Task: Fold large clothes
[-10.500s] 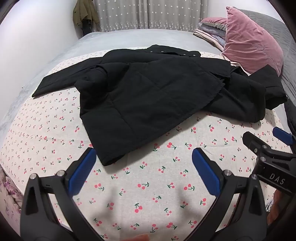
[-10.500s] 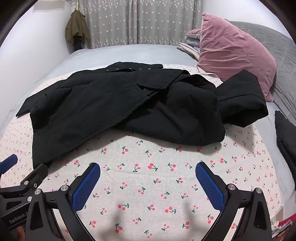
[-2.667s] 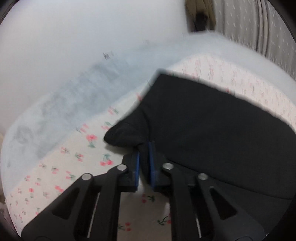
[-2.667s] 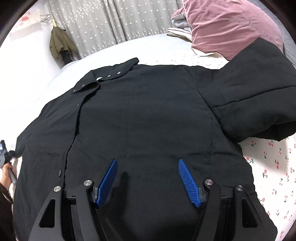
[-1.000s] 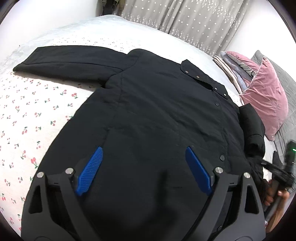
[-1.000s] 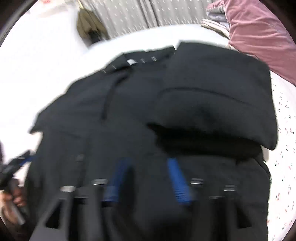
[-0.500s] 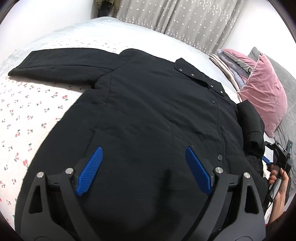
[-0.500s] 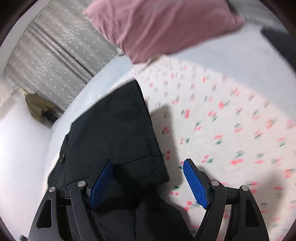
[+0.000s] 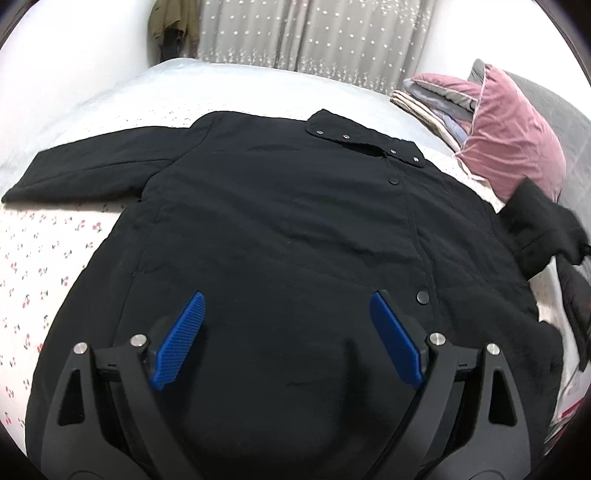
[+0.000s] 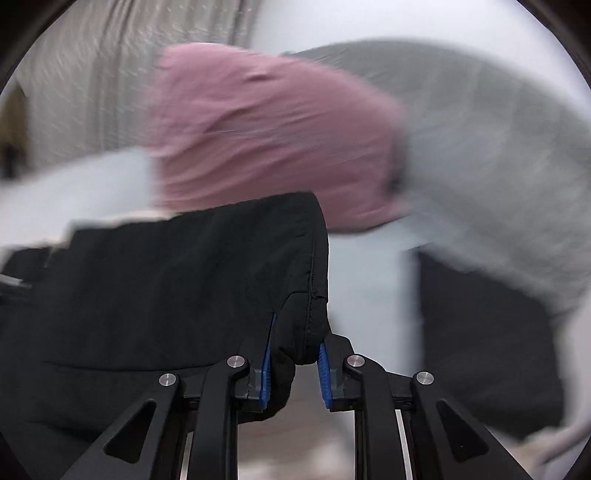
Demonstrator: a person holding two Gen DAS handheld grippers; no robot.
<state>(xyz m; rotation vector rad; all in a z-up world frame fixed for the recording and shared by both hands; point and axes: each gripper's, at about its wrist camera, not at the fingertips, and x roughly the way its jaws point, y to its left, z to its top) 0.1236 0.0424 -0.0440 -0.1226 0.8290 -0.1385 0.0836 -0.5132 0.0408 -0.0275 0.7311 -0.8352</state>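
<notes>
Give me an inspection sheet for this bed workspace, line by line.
Surface: cherry-print sheet over a pale bed.
Job's things: black coat lying front up, buttoned, one sleeve stretched flat; the other sleeve's cuff lifted.
Clutter: pink pillow, stack of folded bedding, another dark garment at the bed's edge.
Grippers: left claw open above the coat's lower front; right claw shut on the cuff.
Cables: nothing seen.
Surroundings: dotted curtain, olive jacket hanging by the white wall; right wrist view blurred.
</notes>
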